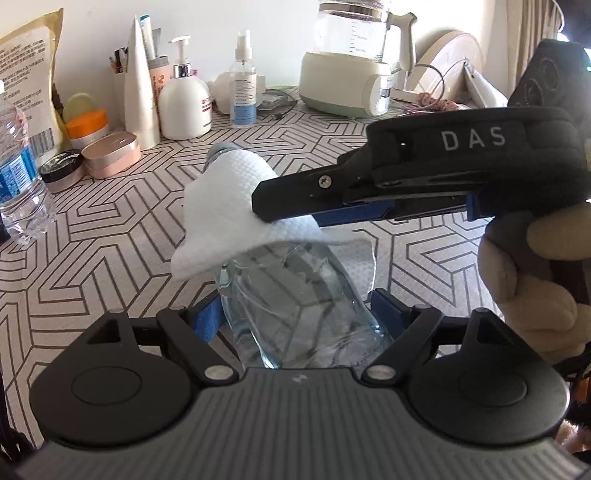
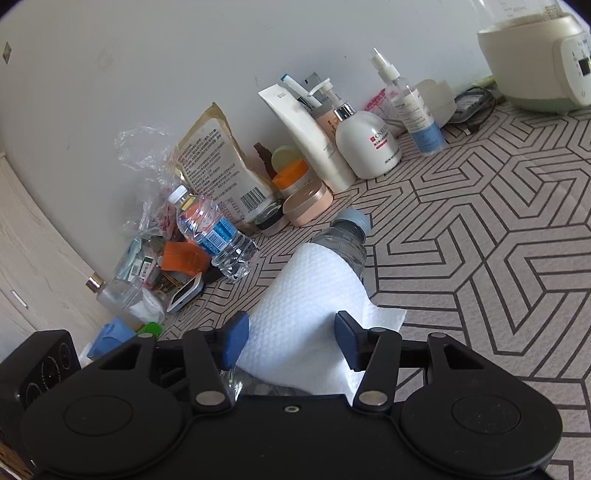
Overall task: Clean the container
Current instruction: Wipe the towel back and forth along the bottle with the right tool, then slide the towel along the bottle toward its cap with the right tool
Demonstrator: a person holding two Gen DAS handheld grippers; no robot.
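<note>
Left wrist view alone shows me my left gripper clamping the clear plastic bottle's base, while my right gripper loosely straddles the white paper towel.

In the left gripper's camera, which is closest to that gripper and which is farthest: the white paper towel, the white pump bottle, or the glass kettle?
1. White paper towel: draped over the clear bottle just ahead of the left gripper.
2. White pump bottle: farther back on the left, among the toiletries by the wall.
3. Glass kettle: farthest, at the back right on its cream base.
</note>
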